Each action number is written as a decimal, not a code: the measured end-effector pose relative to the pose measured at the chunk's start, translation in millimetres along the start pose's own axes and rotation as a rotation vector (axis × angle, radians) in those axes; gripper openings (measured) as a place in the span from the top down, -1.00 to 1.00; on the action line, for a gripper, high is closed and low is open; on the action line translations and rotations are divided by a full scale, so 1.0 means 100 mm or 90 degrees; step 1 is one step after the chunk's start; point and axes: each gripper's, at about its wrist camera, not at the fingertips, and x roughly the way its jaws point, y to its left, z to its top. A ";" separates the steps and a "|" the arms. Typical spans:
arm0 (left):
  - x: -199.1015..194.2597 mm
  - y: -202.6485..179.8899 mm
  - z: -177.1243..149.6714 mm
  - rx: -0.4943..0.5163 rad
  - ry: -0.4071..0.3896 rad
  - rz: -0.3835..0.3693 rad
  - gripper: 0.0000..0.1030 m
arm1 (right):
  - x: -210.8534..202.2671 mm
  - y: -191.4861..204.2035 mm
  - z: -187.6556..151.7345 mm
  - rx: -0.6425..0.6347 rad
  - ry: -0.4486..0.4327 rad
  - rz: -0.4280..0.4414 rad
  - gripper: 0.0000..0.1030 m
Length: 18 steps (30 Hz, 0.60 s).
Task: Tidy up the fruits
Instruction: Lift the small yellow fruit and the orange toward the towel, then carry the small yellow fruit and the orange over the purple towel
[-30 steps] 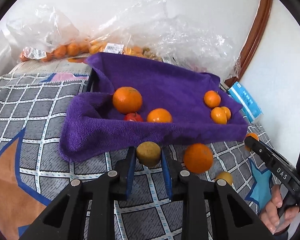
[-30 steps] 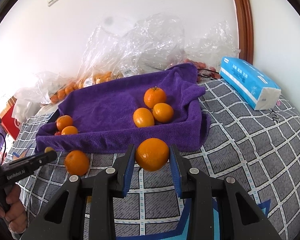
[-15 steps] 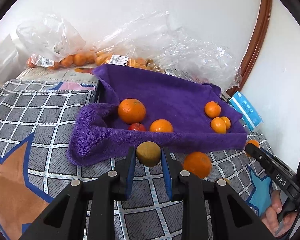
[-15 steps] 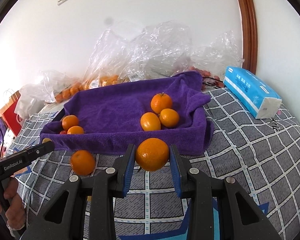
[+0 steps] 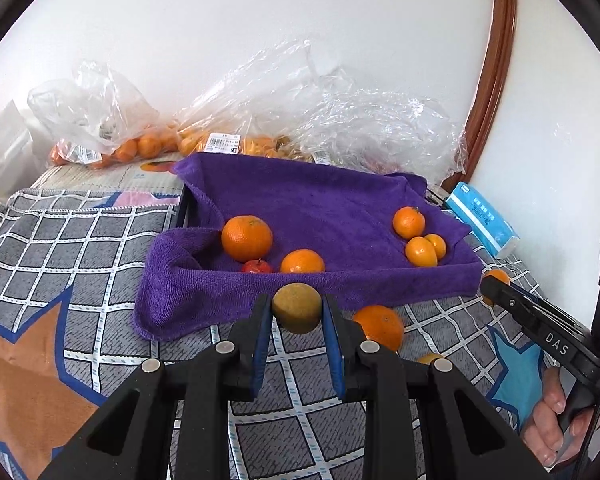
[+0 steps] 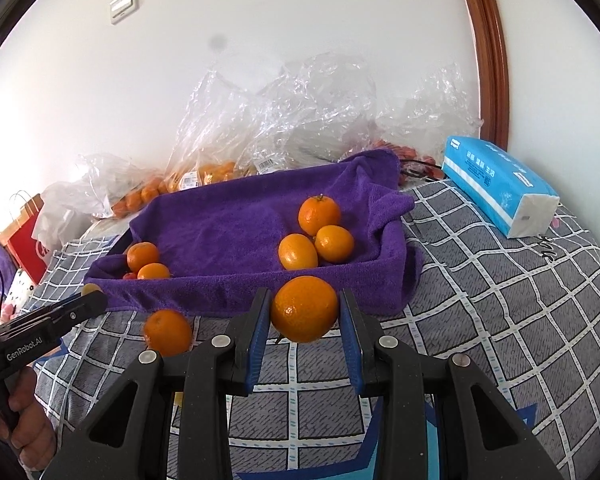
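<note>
We hold a greenish fruit (image 5: 297, 307) in the left gripper (image 5: 296, 314), an orange (image 6: 304, 309) in the right gripper (image 6: 305, 314); both clamped, hovering before the tray (image 5: 340, 284). Round fruit may slip, or roll off the towel rim.

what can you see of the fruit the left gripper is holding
The greenish-brown fruit is round with a dull, speckled olive-yellow skin, duller than the oranges nearby. It is clamped between the blue pads of the left gripper, raised above the checked cloth, in front of the near edge of the purple towel tray. Only the pads touch it. In the right wrist view just a sliver shows beyond that gripper's tip.
</note>
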 end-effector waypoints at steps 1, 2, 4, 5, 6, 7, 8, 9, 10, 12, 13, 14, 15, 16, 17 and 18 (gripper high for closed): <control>0.00 0.00 0.00 0.000 -0.002 0.001 0.54 | 0.00 0.00 0.00 0.002 0.000 0.000 0.34; -0.01 0.00 0.00 -0.001 -0.003 0.000 0.54 | 0.00 -0.01 0.00 0.004 0.000 0.000 0.34; -0.01 0.01 0.01 -0.005 -0.004 0.001 0.54 | 0.00 -0.01 0.01 0.007 0.000 0.000 0.34; -0.01 0.02 0.01 -0.008 -0.005 0.003 0.54 | 0.00 -0.01 0.01 0.007 0.001 0.000 0.34; -0.01 0.03 0.01 -0.011 -0.006 0.003 0.54 | 0.00 -0.01 0.01 0.008 0.000 0.000 0.34; -0.01 0.04 0.01 -0.014 -0.007 0.004 0.54 | 0.00 -0.01 0.01 0.008 -0.001 -0.001 0.34; -0.02 0.05 0.02 -0.018 -0.008 0.004 0.54 | -0.01 -0.01 0.01 0.008 -0.002 -0.002 0.34; -0.03 0.06 0.02 -0.021 -0.010 0.004 0.54 | -0.01 -0.01 0.01 0.008 -0.003 -0.003 0.34; -0.03 0.07 0.03 -0.027 -0.013 0.004 0.54 | -0.01 -0.01 0.01 0.008 -0.004 -0.005 0.34; -0.04 0.09 0.03 -0.034 -0.016 0.005 0.54 | -0.02 -0.01 0.01 0.008 -0.006 -0.008 0.34; -0.04 0.10 0.03 -0.039 -0.016 0.005 0.54 | -0.02 -0.01 0.01 0.009 -0.005 -0.010 0.34; -0.04 0.11 0.04 -0.042 -0.016 0.005 0.54 | -0.02 -0.02 0.01 0.010 -0.005 -0.011 0.34; -0.04 0.12 0.04 -0.044 -0.015 0.005 0.54 | -0.03 -0.02 0.01 0.011 -0.003 -0.013 0.34; -0.04 0.12 0.04 -0.046 -0.016 0.004 0.54 | -0.03 -0.02 0.00 0.012 -0.002 -0.014 0.34; -0.04 0.12 0.04 -0.047 -0.017 0.004 0.54 | -0.04 -0.02 0.00 0.013 -0.002 -0.015 0.34; -0.05 0.12 0.05 -0.048 -0.019 0.005 0.54 | -0.04 -0.02 0.00 0.013 -0.002 -0.017 0.34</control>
